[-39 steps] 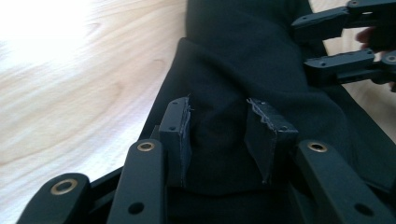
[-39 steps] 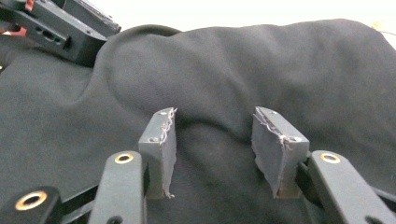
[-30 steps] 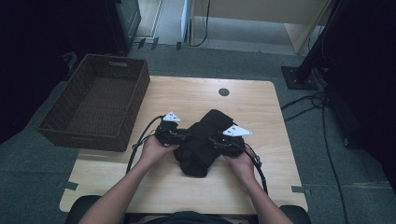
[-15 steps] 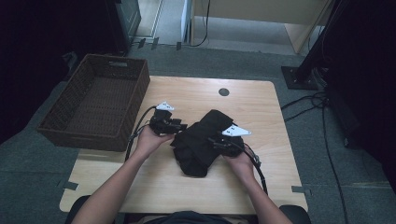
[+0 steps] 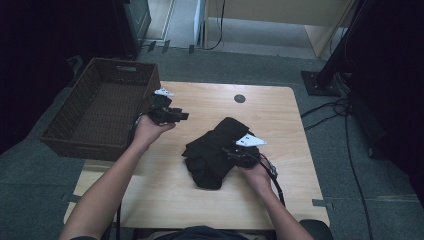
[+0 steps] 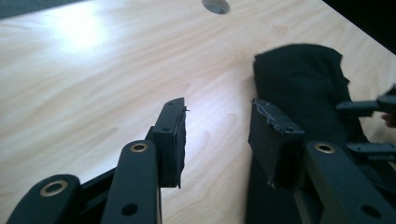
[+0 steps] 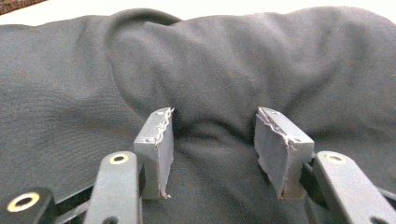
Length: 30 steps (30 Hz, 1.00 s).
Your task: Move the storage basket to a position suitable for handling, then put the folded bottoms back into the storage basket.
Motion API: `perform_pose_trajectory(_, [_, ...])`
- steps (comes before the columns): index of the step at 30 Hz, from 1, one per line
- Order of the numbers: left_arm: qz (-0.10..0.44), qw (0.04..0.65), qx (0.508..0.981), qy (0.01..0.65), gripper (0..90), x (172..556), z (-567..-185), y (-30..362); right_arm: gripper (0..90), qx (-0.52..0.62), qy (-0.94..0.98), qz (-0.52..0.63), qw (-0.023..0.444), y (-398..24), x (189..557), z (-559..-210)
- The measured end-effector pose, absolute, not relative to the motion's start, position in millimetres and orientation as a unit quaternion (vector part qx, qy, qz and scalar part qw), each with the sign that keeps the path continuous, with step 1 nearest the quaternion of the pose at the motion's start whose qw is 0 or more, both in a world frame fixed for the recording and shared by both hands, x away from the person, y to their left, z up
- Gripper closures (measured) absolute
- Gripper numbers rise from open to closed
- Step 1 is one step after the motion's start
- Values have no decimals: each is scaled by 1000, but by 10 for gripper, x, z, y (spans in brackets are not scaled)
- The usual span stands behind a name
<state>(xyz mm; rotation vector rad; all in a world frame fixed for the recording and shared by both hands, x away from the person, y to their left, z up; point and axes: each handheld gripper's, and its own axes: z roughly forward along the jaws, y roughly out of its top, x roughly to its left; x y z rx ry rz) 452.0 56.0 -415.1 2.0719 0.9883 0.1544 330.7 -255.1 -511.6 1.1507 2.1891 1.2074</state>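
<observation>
Both grippers are black. The left gripper [image 5: 184, 116] and right gripper [image 5: 223, 149] each carry a pale three-cornered top plate, a trailing black cable, brass-ringed jaw pivots and worn rectangular pads [image 7: 157, 144]. Forearms are bare.

The desk [image 5: 200, 105] is pale wood grain, smooth, with a soft sheen where light falls on it. The black garment [image 5: 212, 155] is matt knitted cloth, soft and rumpled into folds. Beside the desk, the basket [image 5: 65, 135] is dark brown woven wicker, rough-textured. The left claw [image 6: 217, 123] is matt black plastic with brass-coloured rivets, its pads [image 6: 175, 135] rubbery and frayed at the edges.
</observation>
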Motion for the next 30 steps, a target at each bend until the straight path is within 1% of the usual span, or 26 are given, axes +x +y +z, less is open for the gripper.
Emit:
perform_pose_trajectory(3, [59, 410, 816, 403, 549, 4585, -4097, 626, 477, 410, 780, 431, 194, -2555, 3309, -5117])
perform_pose_trajectory(18, [106, 385, 815, 420, 551, 4795, -3832, 977, 476, 413, 779, 433, 190, -2558, 3310, -5121])
perform_pose_trajectory(23, [118, 382, 807, 435, 554, 4877, -3751, 1180, 476, 412, 779, 433, 189, -2560, 3311, -5122])
perform_pose_trajectory(30, [136, 373, 793, 462, 563, 4939, -3755, 1433, 476, 412, 778, 435, 191, -2564, 3313, -5125])
